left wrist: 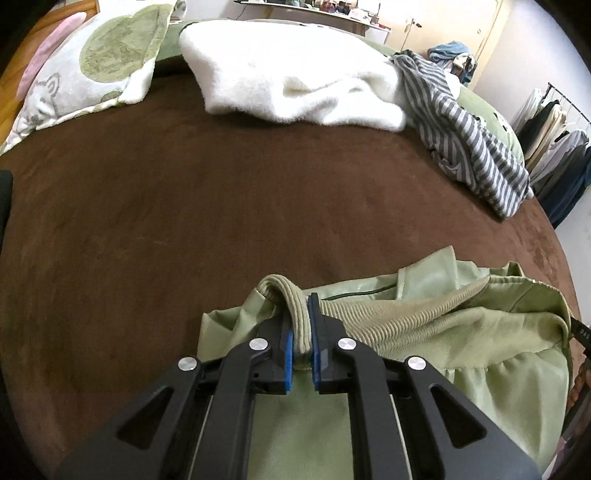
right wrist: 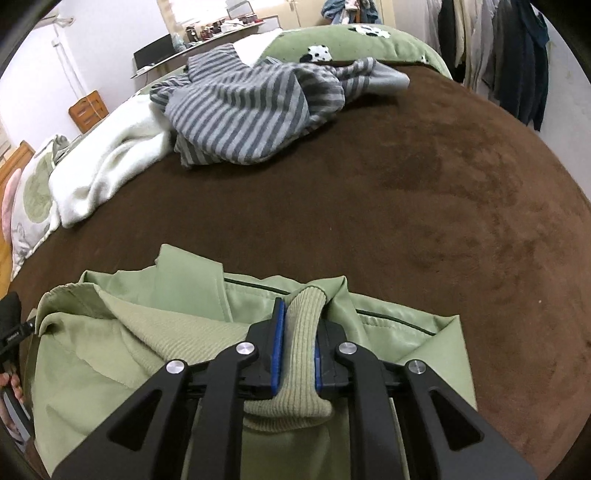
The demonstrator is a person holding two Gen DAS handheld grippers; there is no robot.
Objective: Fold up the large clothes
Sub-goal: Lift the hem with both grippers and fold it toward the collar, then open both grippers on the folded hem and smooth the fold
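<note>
A bedroom, with a wide bed under a brown plush cover (left wrist: 184, 206) filling both views, a clothes rack (right wrist: 509, 55) against the far wall and a cluttered shelf (left wrist: 314, 11) behind the bed. Well ahead of both tongs lie a white fleecy blanket (left wrist: 288, 74) and a crumpled grey striped garment (right wrist: 243, 110), touching each other; a patterned pillow (left wrist: 85, 66) sits far off to the left of the left tongs.

The thing in hand is a pale green jacket (right wrist: 110, 354), bunched on the bed cover directly under and just ahead of both tongs. The left tongs (left wrist: 301, 343) are closed down to a narrow gap on a folded ridge of the jacket's ribbed knit band (left wrist: 388, 314), blue pads pressing it from both sides. The right tongs (right wrist: 298, 350) are likewise nearly shut on a thick roll of ribbed knit (right wrist: 299, 369), which bulges out below the pads.

The jacket looks light and soft, with a smooth, faintly shiny shell that would likely slide over itself and over the pads. The ribbed band is thicker and grippier, so it seems the sound place to hold; a bite on the shell alone could slip. Being limp, the garment will sag between the two grips unless they are kept apart and taut, and the plush cover may drag at it when it is spread flat.
</note>
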